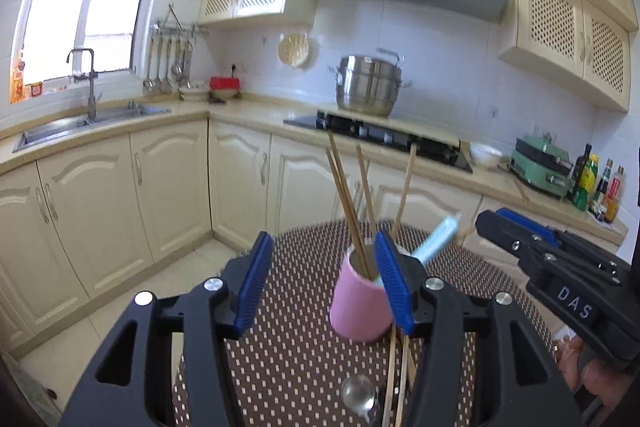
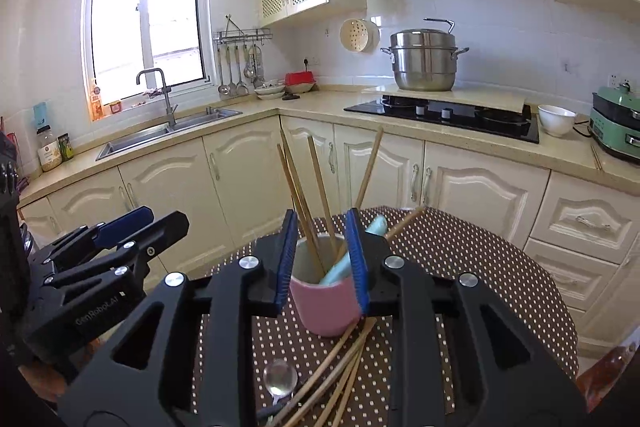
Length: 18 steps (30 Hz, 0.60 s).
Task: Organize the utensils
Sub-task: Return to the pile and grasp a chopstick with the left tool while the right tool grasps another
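Covering the round desk (image 2: 460,259) is a brown cloth with pale dots, and on it stands the pink holder cup (image 2: 326,307), upright, already carrying several wooden chopsticks (image 2: 316,187) that lean out of its mouth along with a pale blue utensil handle (image 2: 340,267). Nearer the cameras, a loose bunch of chopsticks (image 2: 340,367) lies fanned on the cloth just in front of the cup, and a metal spoon (image 2: 280,379) rests beside them with its bowl up. In the right wrist view the right claw (image 2: 322,259) frames the cup: its blue pads stand narrowly apart with the cup's rim seen between them, but whether they press on the cup or only hang in front of it I cannot tell. The left claw (image 1: 326,283) is about half open and empty, its pads apart, the cup seen toward its right pad and no contact evident. Judging by the layout, the sorting is partway done: some pieces are in the cup, the loose chopsticks and spoon remain. The step in hand looks like the pause between placing one piece and reaching for another. Next would likely be a low approach to the lying chopsticks or spoon, pinching one thin piece flat off the cloth without dragging its neighbours, then lifting and tipping it upright into the cup without knocking the cup over.
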Motion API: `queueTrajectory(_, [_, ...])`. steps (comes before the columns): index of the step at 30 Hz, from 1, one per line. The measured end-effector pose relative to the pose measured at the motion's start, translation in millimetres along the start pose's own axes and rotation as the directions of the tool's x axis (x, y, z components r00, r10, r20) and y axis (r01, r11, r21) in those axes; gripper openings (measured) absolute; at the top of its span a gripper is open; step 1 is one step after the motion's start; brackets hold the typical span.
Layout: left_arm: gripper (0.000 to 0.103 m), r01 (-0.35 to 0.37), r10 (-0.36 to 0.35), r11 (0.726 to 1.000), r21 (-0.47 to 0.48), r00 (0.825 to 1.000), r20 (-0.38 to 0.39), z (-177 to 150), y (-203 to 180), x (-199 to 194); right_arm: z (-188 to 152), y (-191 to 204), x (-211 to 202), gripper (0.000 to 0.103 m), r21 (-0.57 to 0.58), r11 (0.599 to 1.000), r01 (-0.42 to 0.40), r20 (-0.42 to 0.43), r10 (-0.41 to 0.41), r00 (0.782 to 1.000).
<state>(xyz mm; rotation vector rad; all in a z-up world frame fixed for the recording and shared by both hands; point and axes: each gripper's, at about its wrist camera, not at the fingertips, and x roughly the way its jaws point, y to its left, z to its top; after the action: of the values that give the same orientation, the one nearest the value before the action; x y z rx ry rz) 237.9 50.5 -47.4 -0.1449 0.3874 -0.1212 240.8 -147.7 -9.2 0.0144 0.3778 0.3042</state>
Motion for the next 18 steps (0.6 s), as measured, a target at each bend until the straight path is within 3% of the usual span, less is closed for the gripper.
queueTrajectory(4, [0.053, 0.022, -0.018, 1.000, 0.019, 0.987, -0.160, -26, -1, 12, -24, -9, -3, 0.026, 0.010, 1.000, 0.007, -0.063, -0.006, 0.998])
queueTrajectory(8, [0.053, 0.032, -0.023, 0.999, 0.027, 0.957, -0.291, -57, -3, 26, -54, -22, 5, 0.026, 0.030, 0.999, 0.021, -0.162, -0.016, 0.987])
queueTrajectory(15, [0.053, 0.147, -0.115, 0.989, 0.028, 0.865, -0.488, -94, -21, 59, -99, -48, 11, 0.026, 0.097, 0.994, 0.045, -0.272, -0.017, 0.962])
queueTrajectory(18, [0.052, 0.163, -0.123, 0.986, 0.029, 0.839, -0.530, -100, -27, 73, -109, -57, 11, 0.026, 0.124, 0.991, 0.050, -0.292, -0.012, 0.956])
